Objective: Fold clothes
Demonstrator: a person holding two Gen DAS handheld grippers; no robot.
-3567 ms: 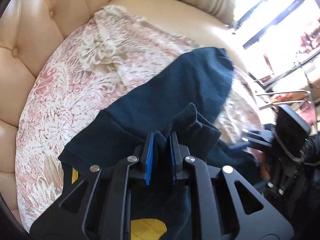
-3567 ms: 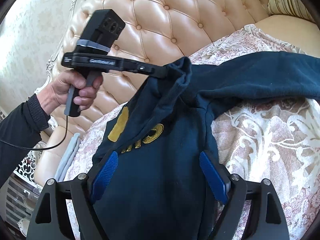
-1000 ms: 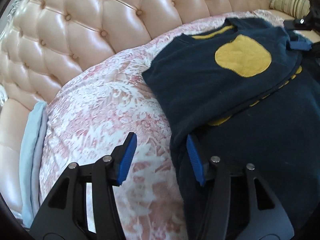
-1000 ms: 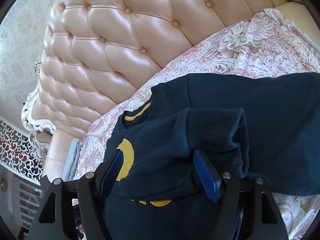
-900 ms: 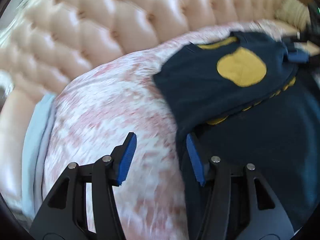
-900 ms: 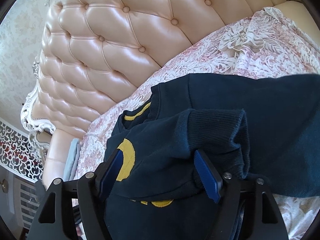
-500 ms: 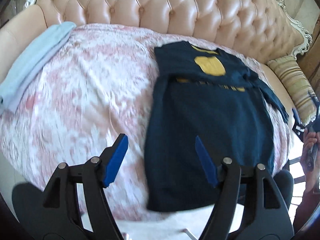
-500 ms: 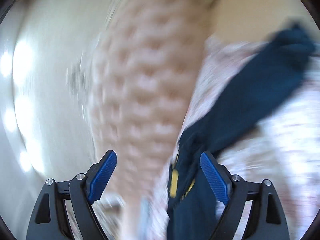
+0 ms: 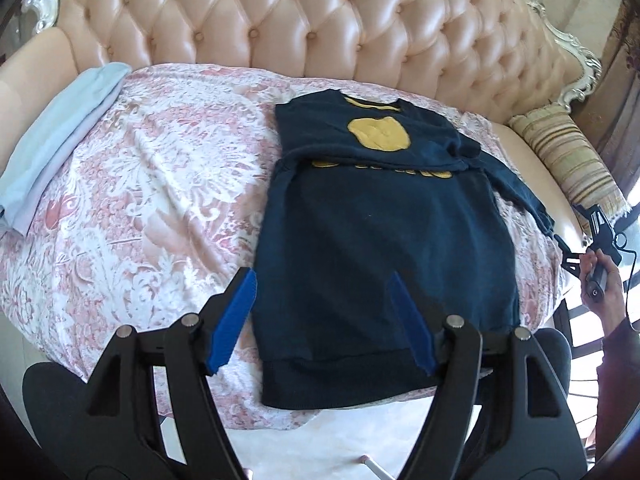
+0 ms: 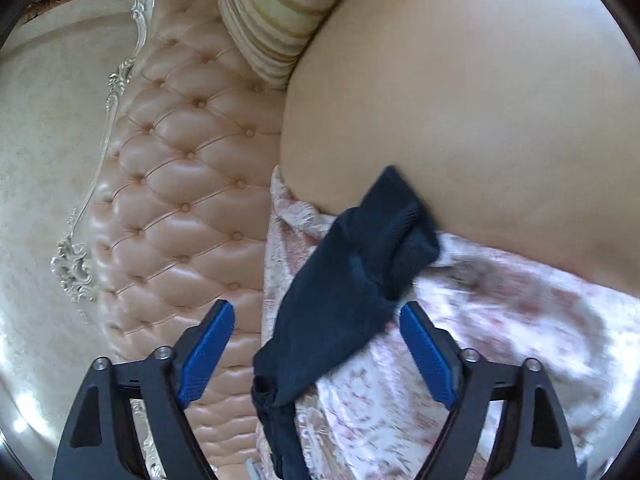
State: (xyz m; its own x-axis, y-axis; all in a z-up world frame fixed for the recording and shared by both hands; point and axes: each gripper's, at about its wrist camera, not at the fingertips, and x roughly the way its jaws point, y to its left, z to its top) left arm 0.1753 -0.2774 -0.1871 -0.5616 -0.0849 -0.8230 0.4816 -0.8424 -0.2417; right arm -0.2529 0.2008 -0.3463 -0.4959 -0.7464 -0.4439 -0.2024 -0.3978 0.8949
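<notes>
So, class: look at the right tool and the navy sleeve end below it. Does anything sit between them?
Nothing visible does. The right tool is open, with the sleeve cuff lying bare on the floral cover ahead of its fingers. The striped cushion sits well off, against the sofa back.

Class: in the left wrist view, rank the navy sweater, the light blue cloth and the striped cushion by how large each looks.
1. sweater, clearly largest.
2. light blue cloth and striped cushion look alike; fisheye stretch at the edges makes ranking them unsure.
</notes>
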